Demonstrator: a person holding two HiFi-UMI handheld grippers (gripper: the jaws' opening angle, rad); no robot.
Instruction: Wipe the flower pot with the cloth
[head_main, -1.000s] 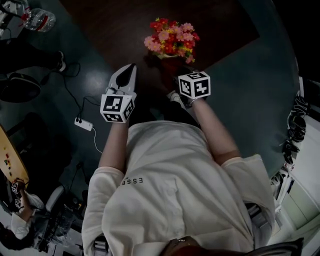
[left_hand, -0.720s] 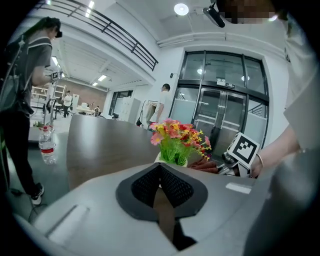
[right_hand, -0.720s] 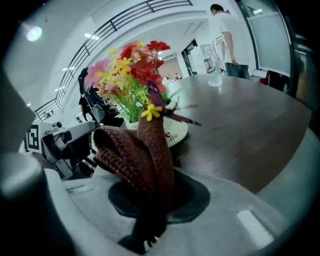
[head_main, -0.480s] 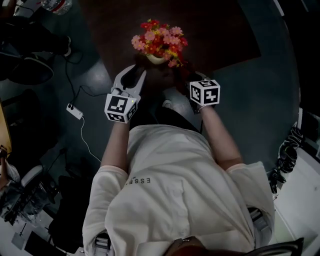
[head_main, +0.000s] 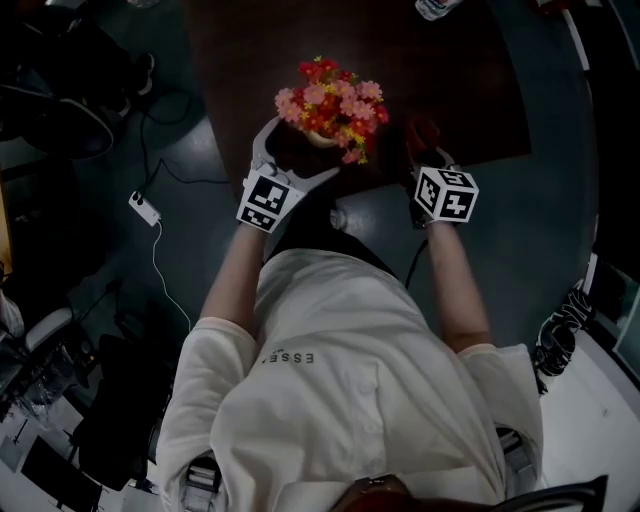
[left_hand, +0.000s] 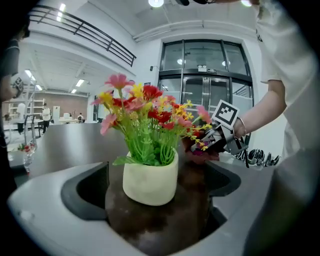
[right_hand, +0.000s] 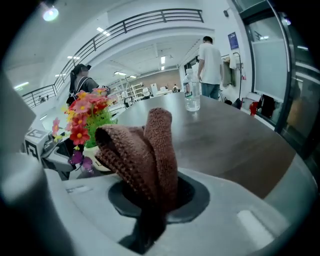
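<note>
A cream flower pot (left_hand: 150, 177) with red, pink and yellow flowers (head_main: 330, 100) stands on the dark brown table (head_main: 460, 90). My left gripper (head_main: 300, 152) is at the pot, its jaws opening. The pot sits between them, with a gap on each side. To the right of the pot, my right gripper (head_main: 428, 145) is shut on a brown knitted cloth (right_hand: 145, 150), which stands up folded from its jaws. In the left gripper view the right gripper (left_hand: 212, 145) and the cloth (left_hand: 200, 154) hover just behind the flowers. The pot (right_hand: 95, 161) is apart from the cloth.
A clear water bottle (right_hand: 192, 92) stands farther back on the table. The table's near edge runs just under both grippers. A white power strip (head_main: 143, 207) with its cable lies on the floor at the left. People stand (right_hand: 210, 60) in the hall beyond.
My left gripper went forward to the pot and its shut jaws spread wide around it. The right gripper carried the cloth out to the pot's right side.
</note>
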